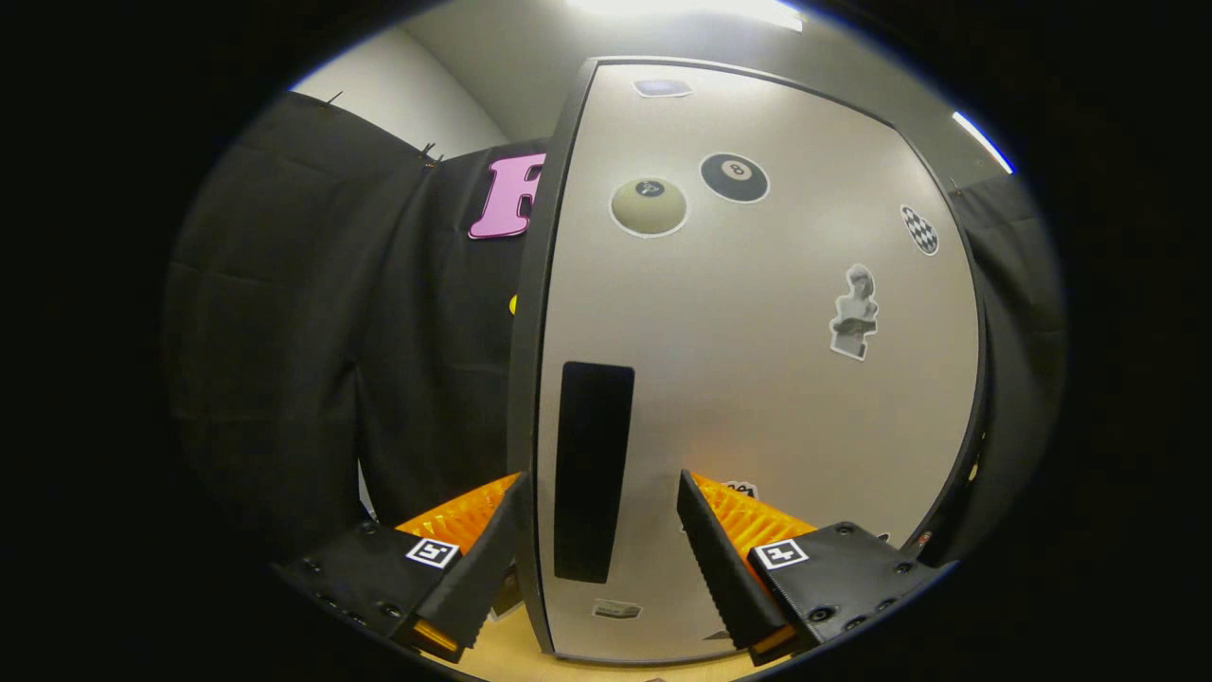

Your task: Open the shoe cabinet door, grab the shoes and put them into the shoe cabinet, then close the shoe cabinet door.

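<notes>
The shoe cabinet door (767,398), a pale grey panel in a dark frame, stands close in front of me. It carries several stickers, among them two billiard balls (734,177). A tall black handle slot (592,445) sits near its left edge. My gripper (601,476) is open and straddles that edge. The left finger (478,568) lies just outside the door's dark rim, and the right finger (720,568) lies in front of the panel, right of the slot. The slot is between the fingers. I cannot tell whether either finger touches the door.
Black cloth (284,360) hangs to the left of the cabinet and also on its right. A light wooden surface (511,654) shows under the door's lower edge. A white wall and ceiling lights are above.
</notes>
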The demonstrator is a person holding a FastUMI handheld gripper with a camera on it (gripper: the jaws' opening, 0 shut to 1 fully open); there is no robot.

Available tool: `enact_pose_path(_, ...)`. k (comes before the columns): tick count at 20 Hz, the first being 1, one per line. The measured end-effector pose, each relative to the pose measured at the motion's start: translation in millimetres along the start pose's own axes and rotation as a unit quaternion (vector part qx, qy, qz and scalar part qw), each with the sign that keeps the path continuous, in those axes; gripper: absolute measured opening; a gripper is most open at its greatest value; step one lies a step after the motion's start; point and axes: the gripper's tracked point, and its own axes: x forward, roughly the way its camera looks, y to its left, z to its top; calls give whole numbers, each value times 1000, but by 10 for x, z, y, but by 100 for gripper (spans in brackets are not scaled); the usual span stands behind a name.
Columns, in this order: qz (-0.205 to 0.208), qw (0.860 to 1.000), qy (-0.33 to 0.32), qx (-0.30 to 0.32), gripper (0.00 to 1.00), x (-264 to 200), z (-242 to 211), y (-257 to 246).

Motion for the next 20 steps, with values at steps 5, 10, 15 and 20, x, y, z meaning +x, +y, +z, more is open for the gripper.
enact_pose_path(5,-8,1000,10,2,52,35,-36,54)
enact_pose_path(10,-16,999,29,40,37,46,-44,47)
enact_pose_path(15,-9,999,37,39,15,38,-63,63)
enact_pose_path(20,9,999,42,33,7,-67,-70,78)
